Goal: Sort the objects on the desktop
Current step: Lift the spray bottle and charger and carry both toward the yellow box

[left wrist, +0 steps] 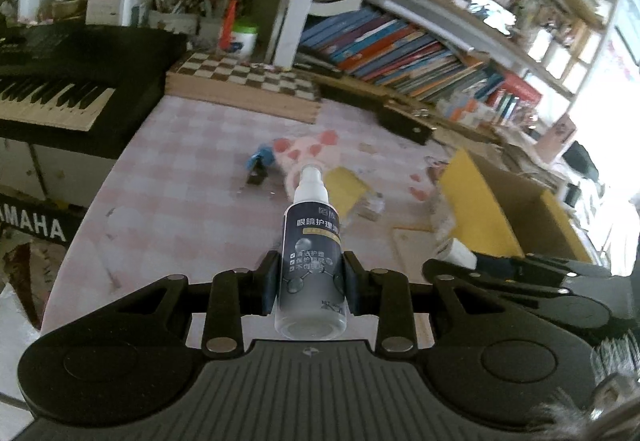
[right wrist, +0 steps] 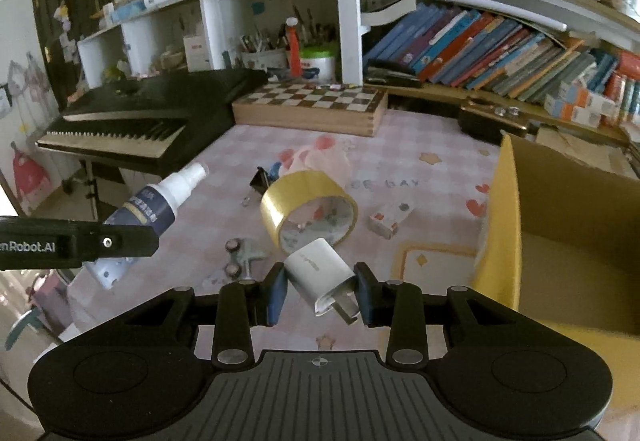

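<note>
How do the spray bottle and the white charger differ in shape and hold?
The spray bottle is a tall, dark-labelled cylinder pointing forward from the left hand-held gripper; the white charger is a short block, tilted across the right hand-held gripper, prongs toward the camera. Both are clamped above the table.

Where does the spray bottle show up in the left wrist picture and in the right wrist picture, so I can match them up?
Left wrist view: the spray bottle stands at centre bottom, clamped in the left gripper, nozzle pointing away.
Right wrist view: the same bottle is at the left edge, tilted, nozzle toward upper right, held by the left gripper.
Shared landmark: the chessboard at the back of the table.
</note>
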Demonstrator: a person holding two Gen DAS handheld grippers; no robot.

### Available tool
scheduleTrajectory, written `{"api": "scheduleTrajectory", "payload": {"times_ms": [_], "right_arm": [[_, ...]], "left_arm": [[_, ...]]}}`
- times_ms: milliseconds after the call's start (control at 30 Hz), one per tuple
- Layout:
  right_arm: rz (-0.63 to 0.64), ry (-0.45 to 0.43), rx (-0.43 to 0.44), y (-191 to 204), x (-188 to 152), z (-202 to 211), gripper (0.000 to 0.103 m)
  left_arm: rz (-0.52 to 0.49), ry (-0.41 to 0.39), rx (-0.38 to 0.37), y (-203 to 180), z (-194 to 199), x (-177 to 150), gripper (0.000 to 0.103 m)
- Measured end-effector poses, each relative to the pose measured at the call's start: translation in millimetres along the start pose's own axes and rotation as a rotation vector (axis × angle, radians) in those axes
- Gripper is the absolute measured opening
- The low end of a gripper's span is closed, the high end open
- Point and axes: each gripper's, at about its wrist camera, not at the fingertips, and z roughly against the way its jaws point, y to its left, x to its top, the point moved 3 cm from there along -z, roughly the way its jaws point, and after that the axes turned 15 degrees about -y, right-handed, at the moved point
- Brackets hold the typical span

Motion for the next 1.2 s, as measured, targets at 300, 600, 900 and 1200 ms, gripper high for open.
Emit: {"api": "scheduleTrajectory", "payload": {"times_ms": [300, 600, 900, 1200], "right_arm": [[-0.036, -0.005, -0.050, 10, -21, 51, 0.036], [-0.076, 0.002, -0.128, 13, -48, 106, 0.036], [-0.141, -0.005, -0.245, -2, -71, 152, 0.036], [-0.204, -0.010, -0.368, -27, -86, 184, 0.036]], "left_arm": [[-0.016, -0.001, -0.096, -21, 49, -20, 0.030], [-0.024, 0.031, -0.184, -42, 88, -51, 0.030], [-0.067, 0.081, -0.303, -75, 102, -73, 0.030], [-0.119, 0.129, -0.422, -114, 95, -83, 0.030]]}}
